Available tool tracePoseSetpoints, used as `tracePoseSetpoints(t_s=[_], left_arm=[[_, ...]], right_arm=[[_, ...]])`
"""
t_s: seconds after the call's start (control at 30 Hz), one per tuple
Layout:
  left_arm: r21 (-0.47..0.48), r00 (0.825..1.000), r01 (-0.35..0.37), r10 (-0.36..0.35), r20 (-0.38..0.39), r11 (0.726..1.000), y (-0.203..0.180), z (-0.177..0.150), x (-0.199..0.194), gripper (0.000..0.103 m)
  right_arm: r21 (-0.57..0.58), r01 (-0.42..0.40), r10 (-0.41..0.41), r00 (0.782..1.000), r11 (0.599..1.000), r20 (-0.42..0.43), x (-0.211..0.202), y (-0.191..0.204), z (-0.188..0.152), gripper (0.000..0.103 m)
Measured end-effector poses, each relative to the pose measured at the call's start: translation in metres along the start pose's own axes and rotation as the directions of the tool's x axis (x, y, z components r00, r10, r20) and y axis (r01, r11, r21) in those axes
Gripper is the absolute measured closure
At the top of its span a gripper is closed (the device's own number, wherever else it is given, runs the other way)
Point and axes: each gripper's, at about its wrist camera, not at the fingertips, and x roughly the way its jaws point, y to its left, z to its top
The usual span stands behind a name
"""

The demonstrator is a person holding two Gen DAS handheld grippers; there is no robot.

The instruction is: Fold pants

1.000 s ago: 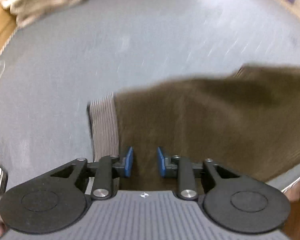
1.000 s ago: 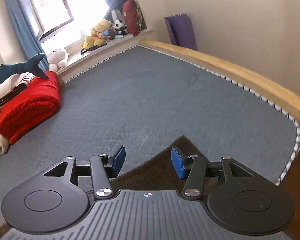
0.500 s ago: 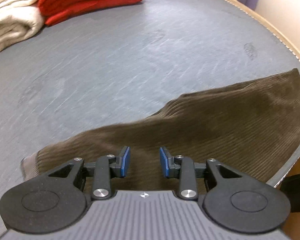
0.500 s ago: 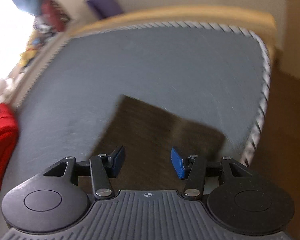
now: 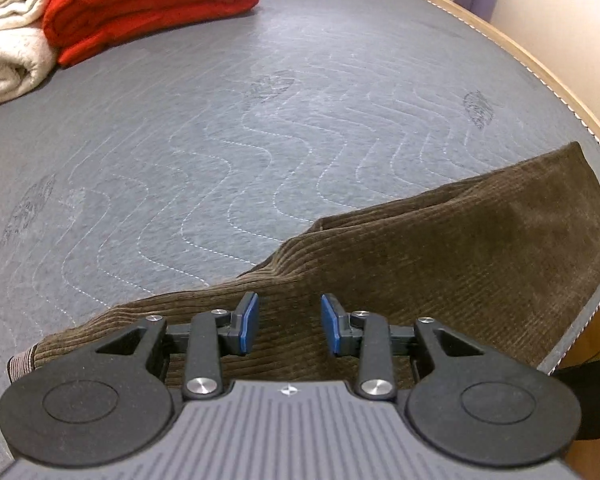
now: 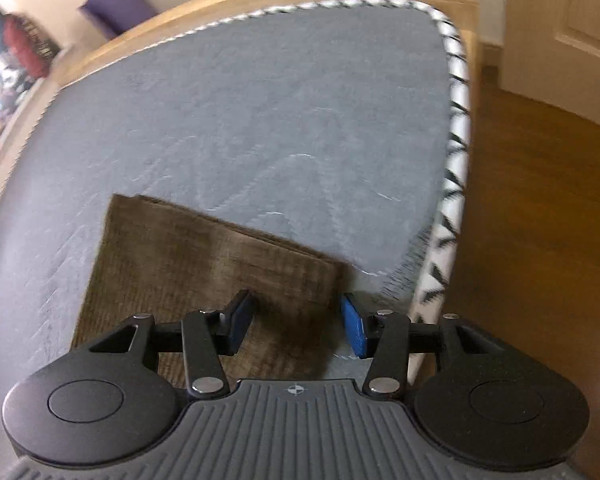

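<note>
Brown corduroy pants (image 5: pixel 440 256) lie flat on the grey quilted mattress (image 5: pixel 220 140), along its near edge, with a ribbed grey waistband (image 5: pixel 20 362) at the left. My left gripper (image 5: pixel 288 324) is open and empty just above the pants' middle. In the right wrist view the pants' leg end (image 6: pixel 204 264) lies near the mattress corner. My right gripper (image 6: pixel 296 322) is open and empty over that end's right edge.
A folded red blanket (image 5: pixel 148 4) and cream blankets (image 5: pixel 8 48) lie at the mattress's far left. A wooden bed frame (image 5: pixel 540 68) runs along the right side. The piped mattress edge (image 6: pixel 452 184) drops to a wood floor (image 6: pixel 540 240). A white door (image 6: pixel 572 20) stands beyond.
The left gripper has swung its view up and across the pants. The right gripper has turned down toward the leg end near the mattress corner. Both stayed open.
</note>
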Motion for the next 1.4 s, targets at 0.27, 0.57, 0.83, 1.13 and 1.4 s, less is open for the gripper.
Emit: tracePoseSetpoints(t_s=[0.27,0.57,0.83,1.13,1.4], left_arm=[[-0.025,1.000,-0.025,0.025,-0.002,0.999,0.011,-0.006,-0.003,0.065],[-0.031,0.999,-0.037,0.037,0.002,0.999,0.021,-0.017,-0.010,0.065],[-0.090,0.999,-0.047,0.049,0.021,0.995,0.040,-0.022,-0.023,0.065],[-0.089,0.998,-0.058,0.057,-0.012,0.994,0.045,-0.033,-0.021,0.059],[-0.075,0.998,-0.054,0.053,-0.019,0.996,0.046,-0.037,-0.019,0.056]], right_arm=[[0.021,0.059,-0.059,0.998,0.998,0.001,0.010,0.013,-0.007,0.070],[-0.039,0.020,-0.013,0.985,0.999,0.170,-0.042,0.049,-0.015,0.088],[-0.761,-0.122,0.512,0.805,0.638,0.300,-0.183,0.212,-0.171,0.088],[-0.867,-0.441,0.258,0.832,-0.232,-0.491,-0.163,0.253,-0.447,0.083],[-0.764,-0.592,0.258,0.720,-0.255,-0.644,-0.178,0.258,-0.443,0.068]])
